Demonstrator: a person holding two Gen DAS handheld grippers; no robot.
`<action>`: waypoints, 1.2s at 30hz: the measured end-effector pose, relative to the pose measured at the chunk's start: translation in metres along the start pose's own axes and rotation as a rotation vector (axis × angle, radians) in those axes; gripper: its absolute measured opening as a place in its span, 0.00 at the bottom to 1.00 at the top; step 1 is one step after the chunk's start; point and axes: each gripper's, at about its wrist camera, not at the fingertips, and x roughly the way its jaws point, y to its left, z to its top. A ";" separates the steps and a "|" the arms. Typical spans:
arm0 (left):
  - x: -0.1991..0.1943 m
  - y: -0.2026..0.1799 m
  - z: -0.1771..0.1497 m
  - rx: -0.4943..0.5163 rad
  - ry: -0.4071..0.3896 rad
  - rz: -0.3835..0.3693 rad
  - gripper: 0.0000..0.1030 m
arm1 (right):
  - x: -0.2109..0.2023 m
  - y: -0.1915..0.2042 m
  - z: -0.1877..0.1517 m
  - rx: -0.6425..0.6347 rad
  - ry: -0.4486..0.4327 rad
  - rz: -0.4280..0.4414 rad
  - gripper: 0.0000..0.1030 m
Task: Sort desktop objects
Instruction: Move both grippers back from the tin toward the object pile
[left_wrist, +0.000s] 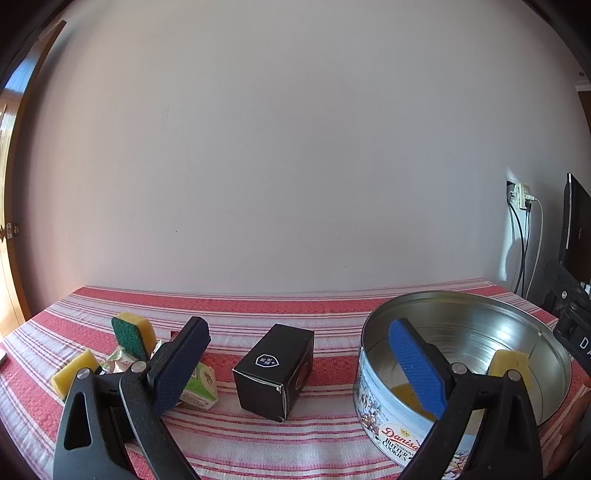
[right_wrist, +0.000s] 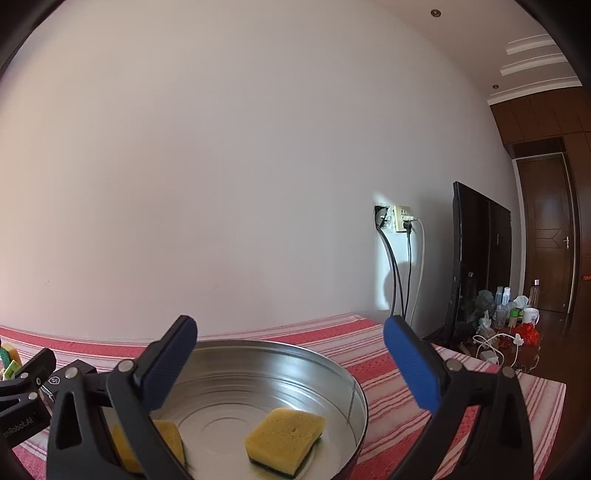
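A round cookie tin (left_wrist: 376, 398) stands open on the red-striped cloth, right of a black box (left_wrist: 275, 371). My left gripper (left_wrist: 299, 363) is open low over the cloth, the box between its fingers but farther off. Left of it lie a green-and-yellow sponge (left_wrist: 135, 334), a second yellow sponge (left_wrist: 72, 373) and a green-white carton (left_wrist: 199, 386). In the right wrist view my right gripper (right_wrist: 291, 369) hangs open above the tin (right_wrist: 343, 373). Inside lie a yellow sponge (right_wrist: 286, 435) and another sponge (right_wrist: 170, 441) partly hidden by the left finger.
The white wall runs close behind the table, with a socket and cables (right_wrist: 400, 236) at the right. A dark screen (right_wrist: 480, 266) and a cluttered side surface with bottles and a mug (right_wrist: 517, 317) stand past the table's right end. Crumpled wrappers (left_wrist: 120, 363) lie among the left sponges.
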 end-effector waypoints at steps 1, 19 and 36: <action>-0.005 0.005 -0.001 -0.009 0.002 0.002 0.97 | -0.001 0.000 -0.001 0.003 0.005 -0.006 1.00; -0.017 0.031 -0.004 -0.031 0.034 0.000 0.97 | -0.021 0.011 -0.015 0.174 0.151 0.106 1.00; -0.031 0.086 -0.008 -0.098 0.057 0.034 0.97 | -0.041 0.075 -0.020 0.122 0.195 0.214 1.00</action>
